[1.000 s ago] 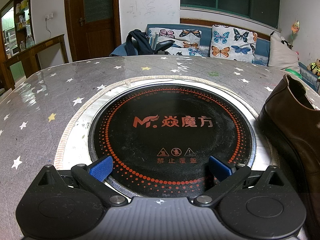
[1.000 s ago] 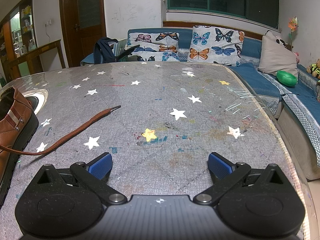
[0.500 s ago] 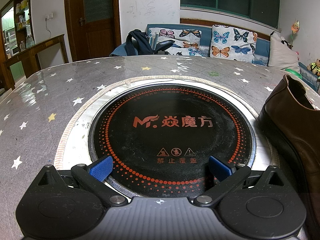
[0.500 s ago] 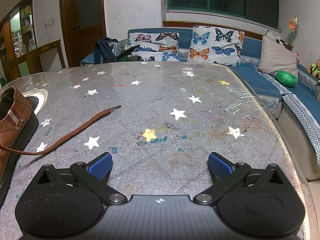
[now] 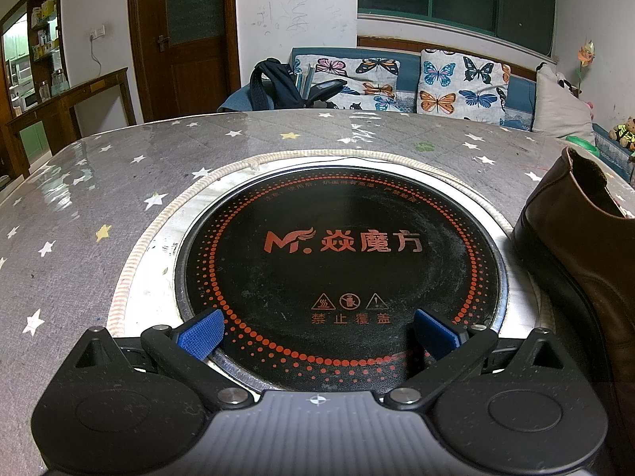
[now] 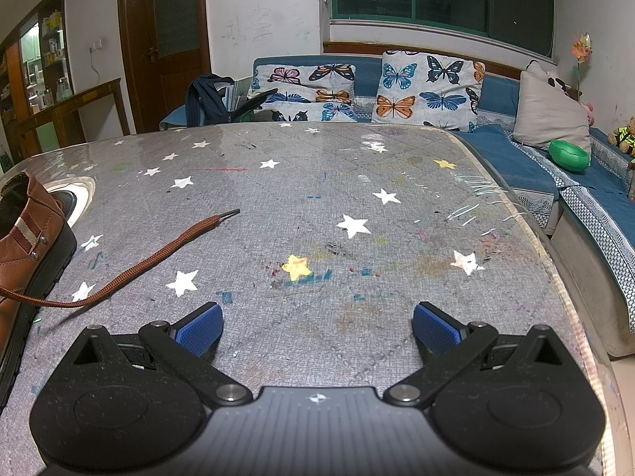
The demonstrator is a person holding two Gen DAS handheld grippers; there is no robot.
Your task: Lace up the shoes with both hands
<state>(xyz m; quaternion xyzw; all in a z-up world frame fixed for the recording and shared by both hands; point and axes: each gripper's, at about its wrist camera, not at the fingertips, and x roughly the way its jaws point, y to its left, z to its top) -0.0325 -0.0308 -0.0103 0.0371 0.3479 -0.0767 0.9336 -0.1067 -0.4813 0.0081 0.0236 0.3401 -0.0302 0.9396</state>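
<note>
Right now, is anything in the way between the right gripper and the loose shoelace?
Nothing visible is. The right gripper is open, and only bare starry table cover lies between it and the brown shoelace, which trails from the brown shoe to its left.

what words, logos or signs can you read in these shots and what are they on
"MF." logo, then "焱魔方": orange print at the middle of the black round cooktop set into the table.
"禁止覆盖": orange, under three small warning icons low on the cooktop.
Orange characters curving along the cooktop's far edge: too small to read.
Scribbles on the white wall: illegible.
Shoe, shoelace: no text.
</note>
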